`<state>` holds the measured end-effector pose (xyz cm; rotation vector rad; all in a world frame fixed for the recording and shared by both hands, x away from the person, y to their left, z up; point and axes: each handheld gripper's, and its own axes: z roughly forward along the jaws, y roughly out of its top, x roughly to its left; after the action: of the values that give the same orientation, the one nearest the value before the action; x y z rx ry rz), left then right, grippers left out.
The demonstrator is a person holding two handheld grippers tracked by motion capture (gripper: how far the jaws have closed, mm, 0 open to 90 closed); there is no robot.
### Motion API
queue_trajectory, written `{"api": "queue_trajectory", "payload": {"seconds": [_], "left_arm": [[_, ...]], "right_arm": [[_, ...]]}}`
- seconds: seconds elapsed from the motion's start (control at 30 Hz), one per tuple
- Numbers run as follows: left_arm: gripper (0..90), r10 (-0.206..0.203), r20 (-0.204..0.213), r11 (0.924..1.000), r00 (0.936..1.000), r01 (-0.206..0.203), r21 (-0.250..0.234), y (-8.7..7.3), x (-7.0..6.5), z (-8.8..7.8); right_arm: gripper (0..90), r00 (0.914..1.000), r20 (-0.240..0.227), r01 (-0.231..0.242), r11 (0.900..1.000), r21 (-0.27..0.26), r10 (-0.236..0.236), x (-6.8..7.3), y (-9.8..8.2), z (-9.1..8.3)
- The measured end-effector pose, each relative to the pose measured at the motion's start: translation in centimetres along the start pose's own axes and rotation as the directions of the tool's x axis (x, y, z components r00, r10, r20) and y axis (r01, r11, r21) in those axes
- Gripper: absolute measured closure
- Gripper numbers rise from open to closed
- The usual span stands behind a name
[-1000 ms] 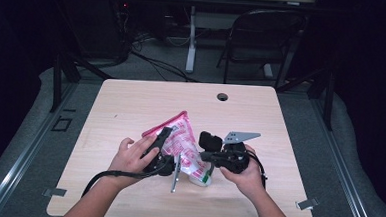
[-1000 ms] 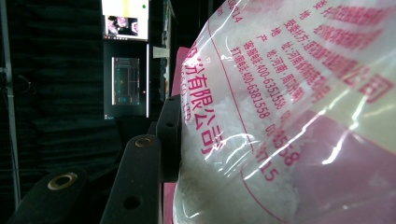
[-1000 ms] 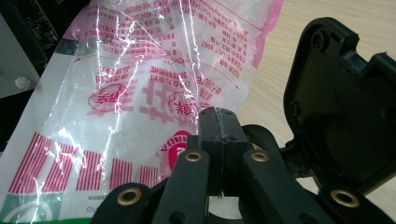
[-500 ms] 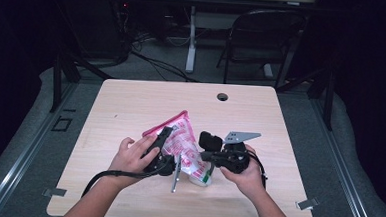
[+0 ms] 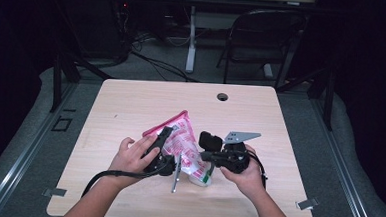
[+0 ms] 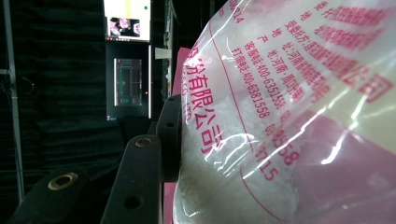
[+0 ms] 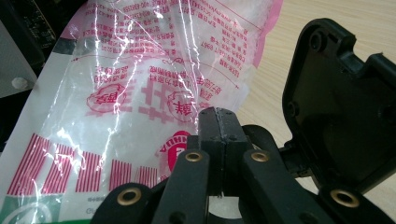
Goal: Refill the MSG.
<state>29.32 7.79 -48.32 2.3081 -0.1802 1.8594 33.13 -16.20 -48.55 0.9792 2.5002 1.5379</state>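
High view: pink-and-clear bag [image 5: 183, 143] sits propped on the worktop [image 5: 131, 110] between both tongs. Left gripper view: left tongs [image 6: 187, 154] clamp the bag's side. Right gripper view: right tongs [image 7: 218, 121] closed, pressed against the bag, pinching nothing I can make out.

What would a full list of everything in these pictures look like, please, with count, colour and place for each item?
Table: one, light wood, centre of the high view.
Bag: one, clear plastic with pink and red print and white contents, near the table's front, between the two grippers.
Metal utensil: one, silver, on the table beside the bag; I cannot tell what kind.
Chair: one, dark, behind the table.
Monitor: one, lit, in the dark background.
Left gripper: one, black, jaws closed on the bag.
Right gripper: one, black, jaws shut, at the bag's edge.
Hands: two, holding the grippers.
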Motion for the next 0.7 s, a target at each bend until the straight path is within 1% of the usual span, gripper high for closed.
{"api": "queue_trajectory", "payload": {"seconds": [0.33,0.7], "left_arm": [[64.3,0.0,-0.01,1.0,0.9999,0.0,-0.006,0.04,-0.03,0.01],[64.4,0.004,-0.009,1.0,0.9999,-0.004,-0.002,0.14,0.0,0.0]], "right_arm": [[90.0,1.0,0.0,-0.004,1.0,-0.001,0.004,-0.02,-0.02,0.03],[90.0,1.0,0.001,-0.003,1.0,0.001,0.003,-0.08,-0.01,-0.02]]}}
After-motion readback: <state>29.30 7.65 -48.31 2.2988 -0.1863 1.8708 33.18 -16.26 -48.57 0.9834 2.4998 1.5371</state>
